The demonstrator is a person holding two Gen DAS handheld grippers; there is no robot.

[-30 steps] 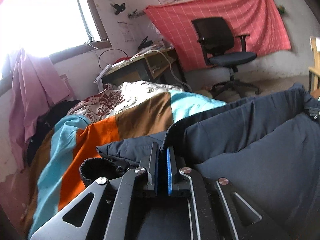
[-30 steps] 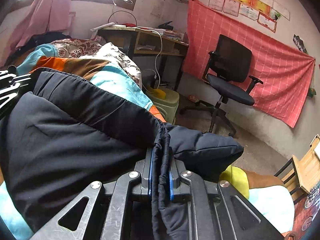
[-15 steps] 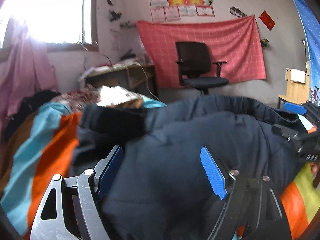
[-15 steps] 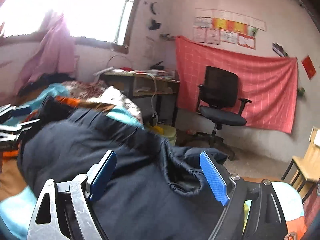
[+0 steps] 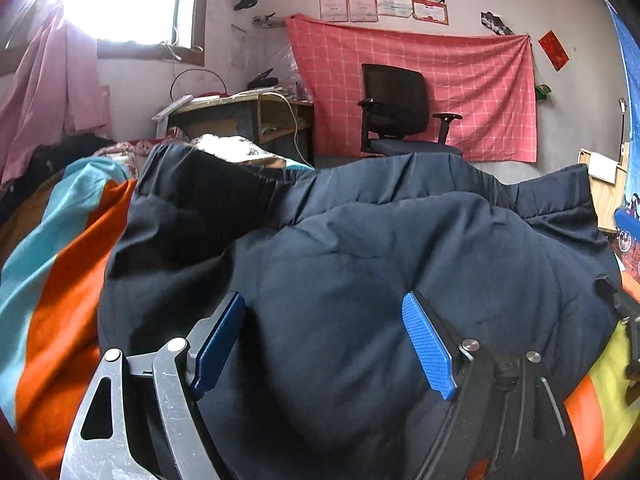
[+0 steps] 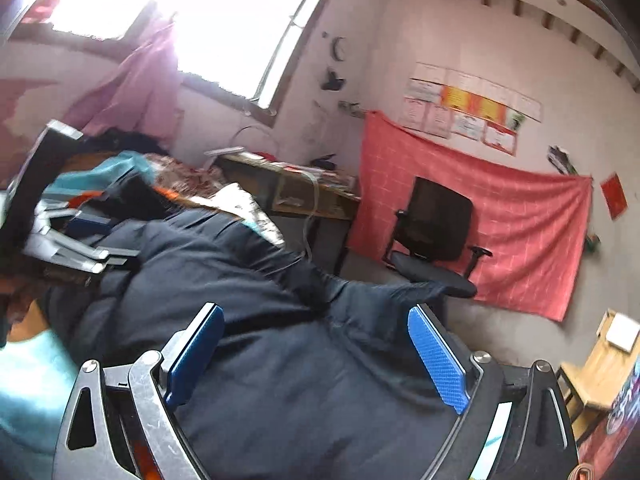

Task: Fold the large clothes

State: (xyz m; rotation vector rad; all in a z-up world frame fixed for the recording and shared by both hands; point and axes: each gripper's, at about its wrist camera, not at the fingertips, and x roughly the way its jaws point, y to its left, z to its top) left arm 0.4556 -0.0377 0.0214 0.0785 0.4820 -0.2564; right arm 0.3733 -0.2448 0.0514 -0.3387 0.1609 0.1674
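Observation:
A large dark navy padded jacket [image 5: 360, 264] lies bunched on the bed's striped blanket [image 5: 52, 264]. My left gripper [image 5: 324, 340] is open, its blue pads spread wide just above the jacket, holding nothing. My right gripper [image 6: 316, 356] is also open and empty over the jacket [image 6: 256, 344], near a sleeve end that sticks out toward the chair. The left gripper also shows in the right wrist view [image 6: 68, 236] at the jacket's far left edge. Part of the right gripper shows at the right edge of the left wrist view [image 5: 628, 320].
A black office chair [image 5: 396, 116] stands before a red checked cloth [image 5: 460, 80] on the wall. A cluttered desk [image 5: 240, 116] sits under the window. Pink cloth [image 5: 52, 92] hangs at the left. A wooden chair [image 6: 600, 364] stands at the right.
Both grippers were shut on the jacket's edge a second ago. Both have opened, let go of it and pulled back above it. The jacket has dropped onto the bed.

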